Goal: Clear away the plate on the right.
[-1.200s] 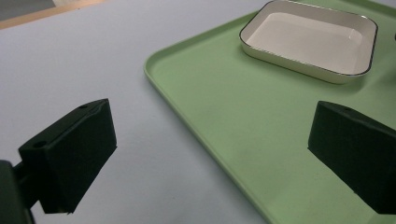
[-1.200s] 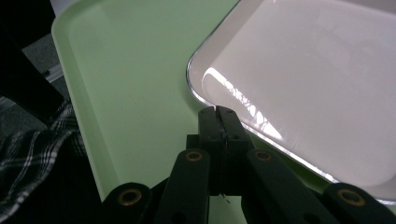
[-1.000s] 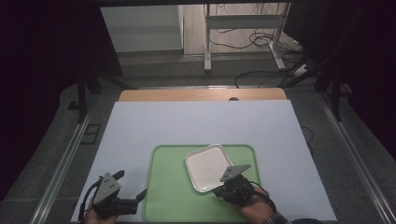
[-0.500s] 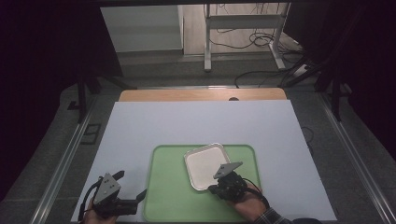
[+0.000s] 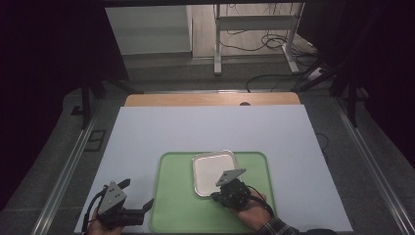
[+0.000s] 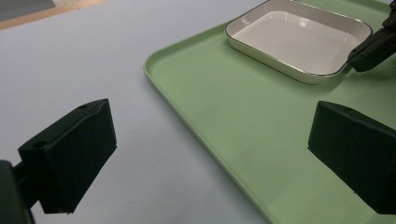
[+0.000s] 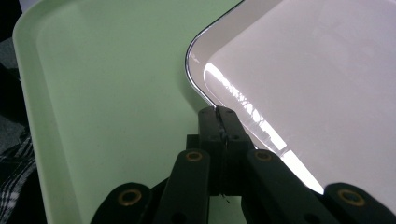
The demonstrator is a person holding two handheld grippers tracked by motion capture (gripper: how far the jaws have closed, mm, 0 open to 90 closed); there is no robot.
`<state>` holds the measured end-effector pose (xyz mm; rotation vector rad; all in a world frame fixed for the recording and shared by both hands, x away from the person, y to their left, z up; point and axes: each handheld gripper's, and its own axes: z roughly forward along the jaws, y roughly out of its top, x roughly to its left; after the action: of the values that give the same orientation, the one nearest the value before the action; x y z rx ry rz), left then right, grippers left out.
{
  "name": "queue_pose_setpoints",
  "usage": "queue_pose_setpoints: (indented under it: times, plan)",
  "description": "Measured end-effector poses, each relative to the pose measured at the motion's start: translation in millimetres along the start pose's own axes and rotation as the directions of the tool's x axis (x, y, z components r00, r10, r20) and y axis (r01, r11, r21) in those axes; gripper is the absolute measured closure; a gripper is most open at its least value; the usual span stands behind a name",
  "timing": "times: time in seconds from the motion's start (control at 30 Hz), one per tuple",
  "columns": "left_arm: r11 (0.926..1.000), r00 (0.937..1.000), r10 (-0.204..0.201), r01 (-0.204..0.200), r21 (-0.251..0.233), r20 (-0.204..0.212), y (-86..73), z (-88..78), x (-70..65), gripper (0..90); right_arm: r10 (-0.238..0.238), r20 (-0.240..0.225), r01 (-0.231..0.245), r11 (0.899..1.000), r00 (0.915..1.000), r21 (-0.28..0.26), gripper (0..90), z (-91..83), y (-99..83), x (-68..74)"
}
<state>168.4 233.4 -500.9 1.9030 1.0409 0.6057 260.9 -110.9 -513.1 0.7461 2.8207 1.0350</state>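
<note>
Right gripper (image 7: 219, 114) jaws pressed together on the near rim of the shallow white rectangular metal-rimmed dish (image 5: 214, 171), dish at its 12 o'clock on the green plastic tray (image 5: 171, 196); left gripper (image 5: 128, 203) jaws wide apart, dish off at 2 o'clock.

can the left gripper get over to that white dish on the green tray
Probably yes. The left gripper is open beside the tray, nothing lies between it and the dish, though the right gripper already grips its rim.

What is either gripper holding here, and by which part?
The right gripper is shut on the rim of the white rectangular metal-edged dish, at its near edge by a corner. The left gripper stands open, holding nothing.
</note>
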Motion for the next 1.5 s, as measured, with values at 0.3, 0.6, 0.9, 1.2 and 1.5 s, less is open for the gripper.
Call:
queue_pose_setpoints:
  times: [0.3,0.6,0.9,1.2,1.5]
  plan:
    - [1.0,1.0,-0.005,0.005,-0.002,-0.006,-0.1,-0.6,0.8,0.3,-0.001,0.004,0.001,1.0,1.0,-0.013,90.0,6.4,4.2,1.6]
    - [1.0,0.9999,-0.008,0.008,-0.005,-0.014,-0.1,-1.0,1.3,0.0,0.009,0.008,-0.009,1.0,0.9999,-0.026,90.0,8.3,5.1,-1.5]
    - [0.9999,0.9997,-0.011,0.011,-0.008,-0.021,-0.2,-1.6,1.8,0.0,0.008,0.006,-0.008,1.0,0.9999,-0.024,90.0,8.7,5.3,0.3]
    - [0.9998,0.9995,-0.017,0.016,-0.013,-0.028,-0.2,-2.5,2.6,0.0,0.0,-0.012,-0.001,0.999,0.9999,-0.046,84.7,5.2,6.7,3.6]
    - [0.9998,0.9995,-0.017,0.016,-0.014,-0.029,-0.2,-2.6,2.6,0.0,0.006,-0.007,-0.007,0.998,1.0,-0.069,75.5,-0.3,7.9,2.8]
